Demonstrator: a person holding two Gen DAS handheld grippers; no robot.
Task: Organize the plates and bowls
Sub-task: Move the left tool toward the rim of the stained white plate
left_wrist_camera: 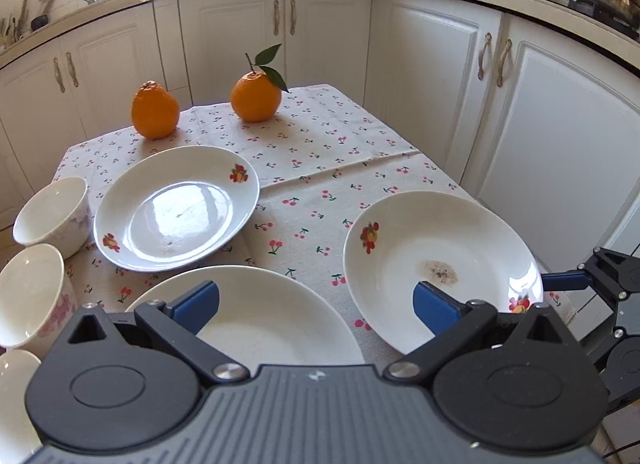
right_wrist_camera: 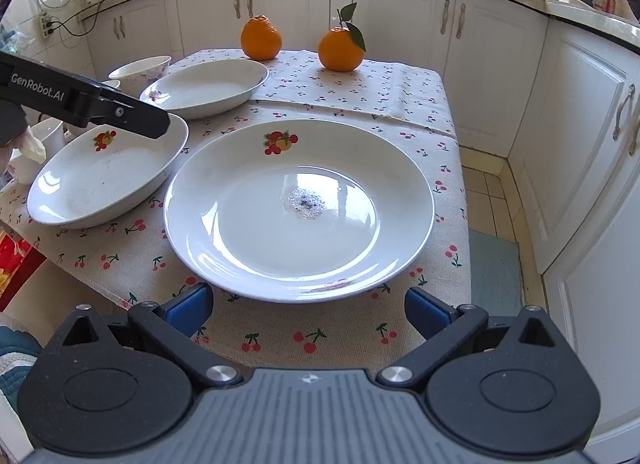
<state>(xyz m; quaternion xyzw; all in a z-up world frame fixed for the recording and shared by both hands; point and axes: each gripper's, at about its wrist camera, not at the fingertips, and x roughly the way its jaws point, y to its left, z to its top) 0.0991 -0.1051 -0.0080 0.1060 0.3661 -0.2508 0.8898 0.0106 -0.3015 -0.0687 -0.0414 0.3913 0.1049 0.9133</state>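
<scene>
Left wrist view: left gripper (left_wrist_camera: 316,304) at the bottom of the frame, blue fingers (left_wrist_camera: 198,302) spread wide, gripping nothing, poised over the near plate (left_wrist_camera: 272,320) at lower centre. Stained plate (left_wrist_camera: 436,264) at lower right, far plate (left_wrist_camera: 176,208) at centre left, apart from each other on the cherry-print cloth (left_wrist_camera: 320,168) covering the bench. Three bowls (left_wrist_camera: 52,216) stacked down the left edge. Two oranges (left_wrist_camera: 256,96) near the cloth's far end. Part of the right gripper at the right edge.

Right wrist view: right gripper (right_wrist_camera: 308,310) at the bottom, fingers (right_wrist_camera: 424,310) spread wide and empty, just short of the stained plate (right_wrist_camera: 300,204) in mid-frame. Near plate (right_wrist_camera: 108,180) at left, under the left gripper's black body (right_wrist_camera: 80,100). Far plate (right_wrist_camera: 204,88) and a bowl (right_wrist_camera: 140,70) at upper left.
</scene>
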